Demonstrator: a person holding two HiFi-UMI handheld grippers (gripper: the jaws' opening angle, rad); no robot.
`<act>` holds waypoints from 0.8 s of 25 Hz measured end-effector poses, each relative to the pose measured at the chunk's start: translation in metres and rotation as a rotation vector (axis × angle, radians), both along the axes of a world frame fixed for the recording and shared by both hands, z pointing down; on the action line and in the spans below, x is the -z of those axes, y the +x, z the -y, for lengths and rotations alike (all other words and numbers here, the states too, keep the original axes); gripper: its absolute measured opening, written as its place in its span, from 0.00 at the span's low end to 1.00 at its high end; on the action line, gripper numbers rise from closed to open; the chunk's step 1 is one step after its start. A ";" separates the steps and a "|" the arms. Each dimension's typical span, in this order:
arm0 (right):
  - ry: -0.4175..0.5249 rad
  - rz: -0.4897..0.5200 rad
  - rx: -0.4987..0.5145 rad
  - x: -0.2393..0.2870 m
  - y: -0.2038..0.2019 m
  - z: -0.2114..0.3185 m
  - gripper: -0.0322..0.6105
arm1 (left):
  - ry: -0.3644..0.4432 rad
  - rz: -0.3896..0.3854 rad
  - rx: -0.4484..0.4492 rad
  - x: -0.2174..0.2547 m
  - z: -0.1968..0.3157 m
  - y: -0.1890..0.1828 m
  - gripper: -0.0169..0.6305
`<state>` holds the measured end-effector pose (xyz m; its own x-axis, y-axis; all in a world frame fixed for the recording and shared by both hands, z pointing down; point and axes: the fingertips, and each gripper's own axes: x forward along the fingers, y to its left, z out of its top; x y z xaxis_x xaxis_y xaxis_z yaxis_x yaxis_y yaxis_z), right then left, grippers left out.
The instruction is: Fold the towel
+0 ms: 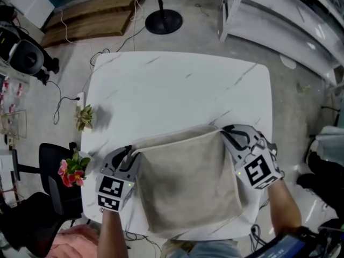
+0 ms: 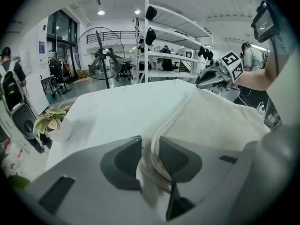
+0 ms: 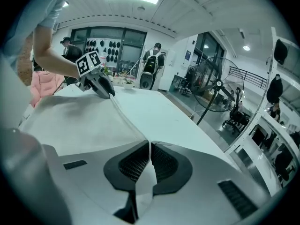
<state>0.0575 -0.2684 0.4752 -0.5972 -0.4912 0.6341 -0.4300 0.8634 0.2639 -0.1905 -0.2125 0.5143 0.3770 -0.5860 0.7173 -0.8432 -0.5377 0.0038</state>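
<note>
Beige towel [image 1: 188, 181] on marble table [image 1: 177, 90], potted plant [image 1: 84, 117], pink flowers [image 1: 69, 173]

The white marble table [image 1: 177, 85] carries a beige towel [image 1: 188, 181] near its front edge — a small plant [image 1: 84, 117] at left.

My left claw [image 1: 129, 151] and my right claw [image 1: 226, 131] sit at the two far corners of the beige towel [image 1: 188, 187], which lies spread on the near part of the white marbled table [image 1: 177, 85]. A small potted plant [image 1: 84, 117] stands at the table's left edge, with pink flowers [image 1: 70, 172] nearer me.
</note>
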 end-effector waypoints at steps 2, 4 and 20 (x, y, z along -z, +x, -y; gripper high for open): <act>0.001 0.000 0.005 0.001 -0.002 0.002 0.10 | 0.009 0.001 0.009 0.002 0.002 -0.001 0.21; 0.010 0.012 0.013 0.007 -0.005 0.003 0.10 | 0.028 0.008 0.014 0.011 0.003 -0.002 0.21; -0.077 -0.009 -0.097 -0.028 -0.012 0.041 0.15 | -0.033 -0.028 0.250 -0.006 0.034 -0.034 0.36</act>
